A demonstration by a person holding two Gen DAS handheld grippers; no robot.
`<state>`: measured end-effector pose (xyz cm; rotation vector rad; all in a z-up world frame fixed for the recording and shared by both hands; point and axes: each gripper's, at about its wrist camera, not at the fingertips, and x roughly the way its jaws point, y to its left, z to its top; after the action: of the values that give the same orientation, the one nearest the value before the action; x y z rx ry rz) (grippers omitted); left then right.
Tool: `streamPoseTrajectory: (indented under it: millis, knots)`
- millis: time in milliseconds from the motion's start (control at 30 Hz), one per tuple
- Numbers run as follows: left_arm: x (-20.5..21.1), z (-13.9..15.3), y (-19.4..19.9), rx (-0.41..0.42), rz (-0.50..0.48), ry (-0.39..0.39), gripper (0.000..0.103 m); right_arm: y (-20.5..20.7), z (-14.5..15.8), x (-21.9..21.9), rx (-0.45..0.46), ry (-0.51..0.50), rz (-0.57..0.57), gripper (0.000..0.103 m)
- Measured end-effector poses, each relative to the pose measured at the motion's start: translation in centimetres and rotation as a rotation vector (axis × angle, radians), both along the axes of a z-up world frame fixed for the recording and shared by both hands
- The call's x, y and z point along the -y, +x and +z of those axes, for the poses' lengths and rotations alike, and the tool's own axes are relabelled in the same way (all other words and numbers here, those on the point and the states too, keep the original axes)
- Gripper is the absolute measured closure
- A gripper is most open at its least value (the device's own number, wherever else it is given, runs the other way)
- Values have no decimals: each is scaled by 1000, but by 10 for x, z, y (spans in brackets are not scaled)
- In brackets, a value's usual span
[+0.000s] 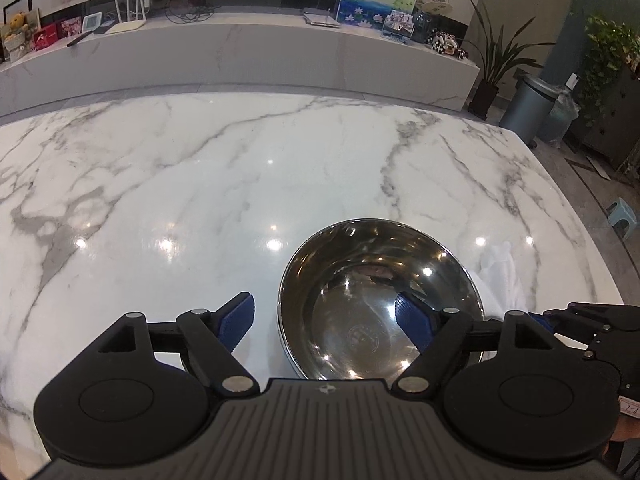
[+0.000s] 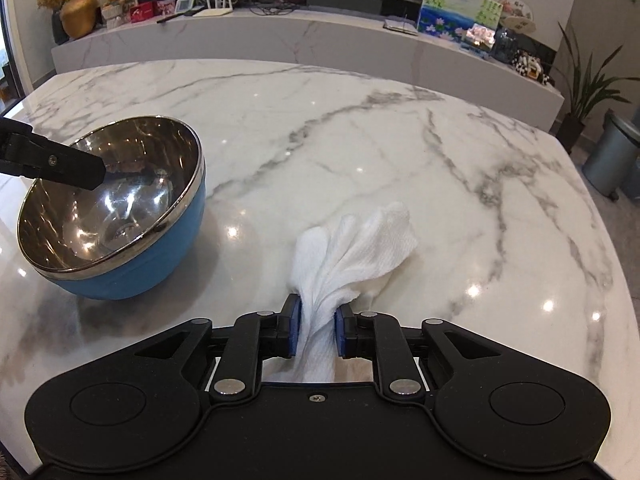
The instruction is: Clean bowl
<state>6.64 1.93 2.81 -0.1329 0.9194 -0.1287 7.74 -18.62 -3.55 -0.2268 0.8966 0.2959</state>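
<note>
A bowl with a steel inside and blue outside [image 2: 132, 256] sits tilted on the marble table [image 2: 360, 140]; it also shows in the left wrist view [image 1: 372, 300]. My left gripper [image 1: 326, 320] is open and straddles the bowl's near rim, with one blue finger [image 1: 412, 318] inside the bowl and the other outside to the left. Its finger shows in the right wrist view [image 2: 60, 164]. My right gripper [image 2: 316, 330] is shut on a white cloth [image 2: 356, 248], held right of the bowl; the cloth also shows in the left wrist view [image 1: 502, 276].
A long marble ledge [image 1: 240, 52] with a router, cards, a painting and ornaments runs behind the table. A grey bin [image 1: 528, 104], potted plants [image 1: 496, 60] and a small blue stool [image 1: 624, 216] stand on the floor to the right.
</note>
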Motion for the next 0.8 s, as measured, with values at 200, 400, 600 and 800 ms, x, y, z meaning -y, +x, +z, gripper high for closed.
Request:
streamPoseTrajectory:
  millis: [200,400,600,800]
  knots:
    - [2,7,-8,40,18,-7,26,-19,23,-1,90,12,-41,51]
    - [5,18,-24,147,39,39,26,-37,44,1,133,83,-95,39]
    - [13,22,-36,180,26,80,26,-64,54,2,198,136,-178,33]
    - [22,15,-43,151,30,146,26,-83,52,-2,192,163,-228,33]
